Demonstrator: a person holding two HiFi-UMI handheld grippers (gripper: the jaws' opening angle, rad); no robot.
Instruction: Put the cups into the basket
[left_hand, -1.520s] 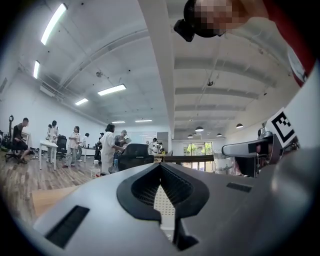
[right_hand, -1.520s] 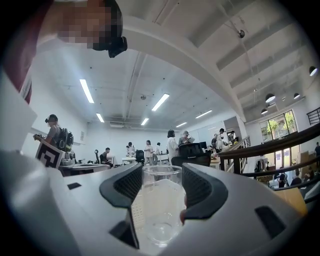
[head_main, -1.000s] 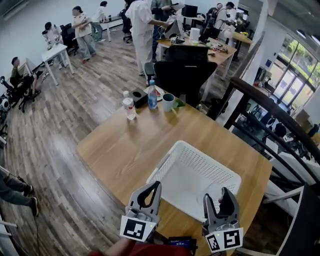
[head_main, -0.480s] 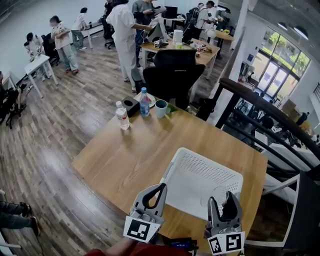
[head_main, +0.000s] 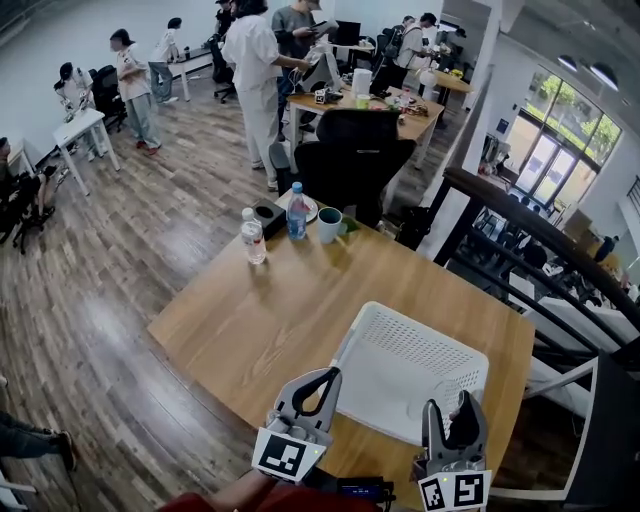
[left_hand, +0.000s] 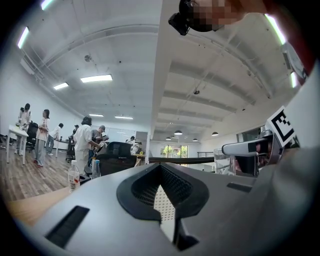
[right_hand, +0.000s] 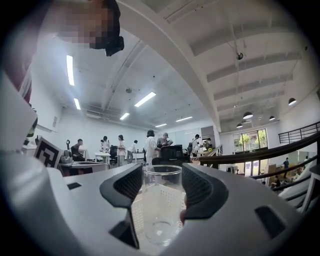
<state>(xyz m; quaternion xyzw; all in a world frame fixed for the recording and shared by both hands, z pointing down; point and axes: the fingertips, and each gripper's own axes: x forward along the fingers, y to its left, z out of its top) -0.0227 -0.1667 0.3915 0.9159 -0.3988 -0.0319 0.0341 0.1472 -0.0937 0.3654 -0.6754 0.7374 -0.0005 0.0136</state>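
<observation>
Only our view has swung — the white basket (head_main: 420, 322) now sits a little further right and lower in the frame, while both tools keep their places along the bottom edge. Our right gripper (head_main: 447, 415) is clenched on a clear glass cup (right_hand: 161, 210), upright, at the basket's lower right corner and not yet inside. Our left gripper (head_main: 322, 380) is closed on nothing. We judge the drop comes next — a mug (head_main: 329, 225) waits above centre, on the table's (head_main: 250, 310) far edge.

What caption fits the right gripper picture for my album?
Clear glass cup upright between the jaws of the right gripper, white basket behind.
</observation>
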